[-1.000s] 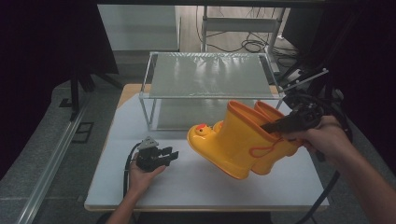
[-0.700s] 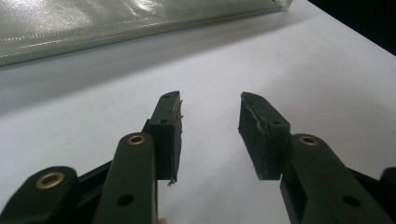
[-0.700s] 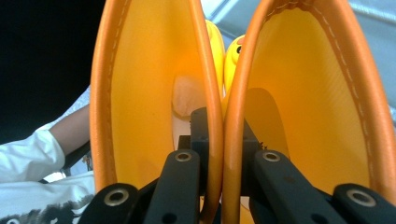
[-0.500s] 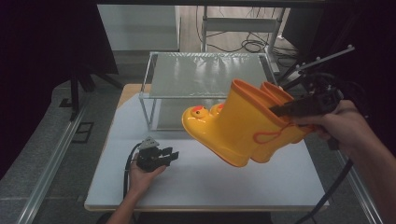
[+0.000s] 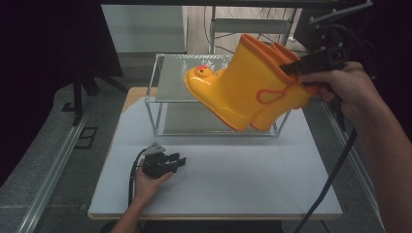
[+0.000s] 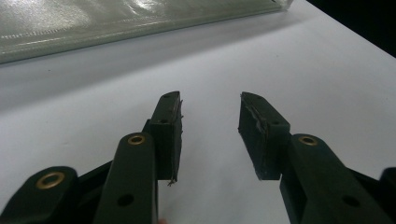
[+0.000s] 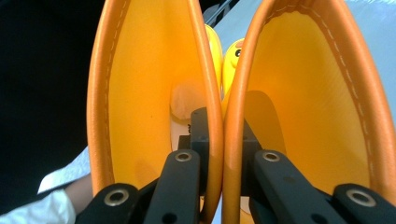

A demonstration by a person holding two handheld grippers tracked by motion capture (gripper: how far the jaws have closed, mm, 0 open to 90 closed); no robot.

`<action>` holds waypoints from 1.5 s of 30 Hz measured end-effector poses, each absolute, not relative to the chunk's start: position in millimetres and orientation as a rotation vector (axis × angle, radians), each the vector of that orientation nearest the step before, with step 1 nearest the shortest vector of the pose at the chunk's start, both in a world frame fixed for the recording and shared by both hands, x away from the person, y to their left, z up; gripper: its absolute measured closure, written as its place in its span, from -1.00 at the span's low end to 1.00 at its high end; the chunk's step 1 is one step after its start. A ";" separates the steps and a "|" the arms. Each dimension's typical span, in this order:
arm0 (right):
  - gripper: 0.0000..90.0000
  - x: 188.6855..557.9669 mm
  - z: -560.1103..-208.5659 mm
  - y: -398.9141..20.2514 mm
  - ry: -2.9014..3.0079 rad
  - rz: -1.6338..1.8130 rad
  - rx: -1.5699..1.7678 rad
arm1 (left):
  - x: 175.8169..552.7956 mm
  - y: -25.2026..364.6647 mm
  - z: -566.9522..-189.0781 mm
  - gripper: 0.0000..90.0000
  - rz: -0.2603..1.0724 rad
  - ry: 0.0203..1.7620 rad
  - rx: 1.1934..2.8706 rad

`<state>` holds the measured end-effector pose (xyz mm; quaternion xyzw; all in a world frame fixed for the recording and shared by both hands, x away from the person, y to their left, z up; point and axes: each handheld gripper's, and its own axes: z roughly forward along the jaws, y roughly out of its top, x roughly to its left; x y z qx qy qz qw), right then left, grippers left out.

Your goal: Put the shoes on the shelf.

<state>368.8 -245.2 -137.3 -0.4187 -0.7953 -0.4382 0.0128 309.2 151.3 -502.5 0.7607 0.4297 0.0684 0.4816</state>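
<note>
Right fingers (image 7: pixel 223 140) clenched on paired yellow boots' (image 5: pixel 243 87) inner walls; left fingers (image 6: pixel 210 135) released, empty

The white table (image 5: pixel 252 184) was left bare across the lower middle and lower right of the high view, so wide room was given there. The upper middle was blocked by a wire shelf rack (image 5: pixel 160 104) with a clear top. In front of the rack, the way was filled by two yellow boots (image 5: pixel 243 87), held up in the air by the right gripper (image 5: pixel 291 68). At lower left, a small spot was taken by the left gripper (image 5: pixel 180 161).
</note>
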 end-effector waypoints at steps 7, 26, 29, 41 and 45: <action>0.87 417.4 -133.8 -234.9 -2.438 -1.406 -1.391 | 309.0 151.3 -502.4 0.32 0.161 1.038 1.856; 0.87 509.1 -171.9 -202.1 -2.295 -1.434 -1.655 | 308.5 154.0 -501.6 0.32 0.159 1.032 1.855; 0.87 515.1 -177.4 -197.3 -2.316 -1.389 -1.702 | 308.6 155.1 -501.3 0.32 0.159 1.033 1.853; 0.84 527.3 -186.3 -181.6 -2.345 -1.272 -1.815 | 308.3 156.3 -500.6 0.32 0.163 1.028 1.854; 0.74 529.0 -183.0 -175.1 -2.293 -1.321 -1.817 | 307.8 157.9 -500.0 0.32 0.165 1.030 1.851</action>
